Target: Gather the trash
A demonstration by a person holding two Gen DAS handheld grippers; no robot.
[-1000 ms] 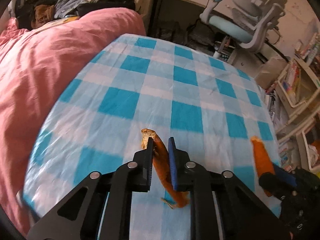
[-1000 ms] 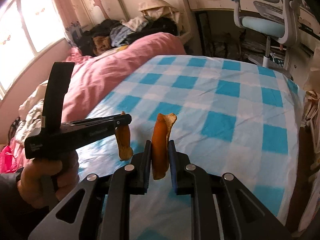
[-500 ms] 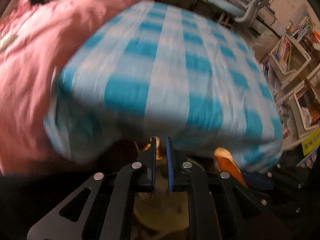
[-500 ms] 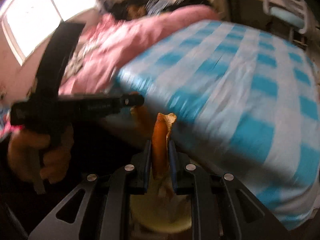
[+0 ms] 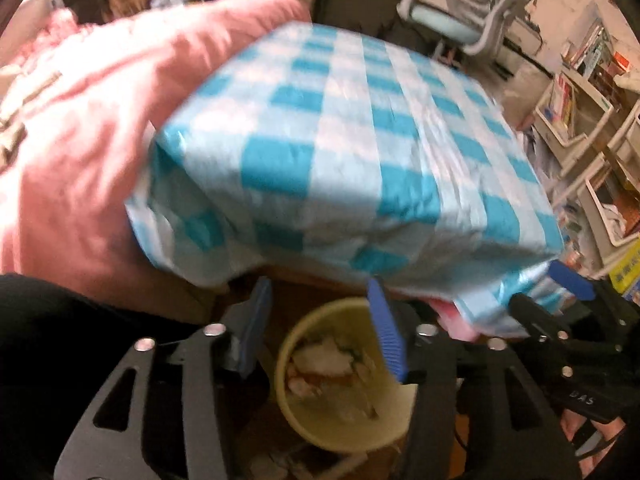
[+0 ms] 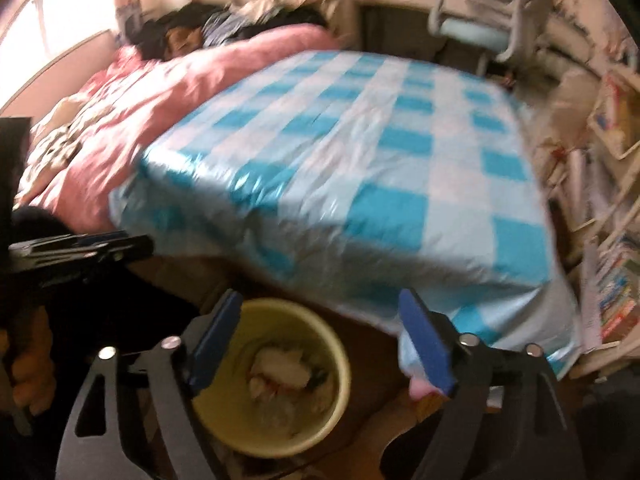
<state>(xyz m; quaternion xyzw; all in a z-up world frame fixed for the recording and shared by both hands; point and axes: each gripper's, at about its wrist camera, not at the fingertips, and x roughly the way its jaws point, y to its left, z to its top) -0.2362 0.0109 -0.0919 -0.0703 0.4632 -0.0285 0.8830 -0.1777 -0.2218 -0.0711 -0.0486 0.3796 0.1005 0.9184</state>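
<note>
Hand-held gripper opening (empty, prob.) over bin.

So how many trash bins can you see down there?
1: a pale yellow trash bin on the floor below the checkered tablecloth's near edge, under both opening, empty grippers. Others may be hidden beneath the table.

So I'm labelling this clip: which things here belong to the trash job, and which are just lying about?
Job:
- bin, trash inside
- left gripper, jaws opening, nothing between
- right gripper, jaws opening, nothing between

Lying about:
- checked cloth
- pink quilt
- chair
- shelves
</note>
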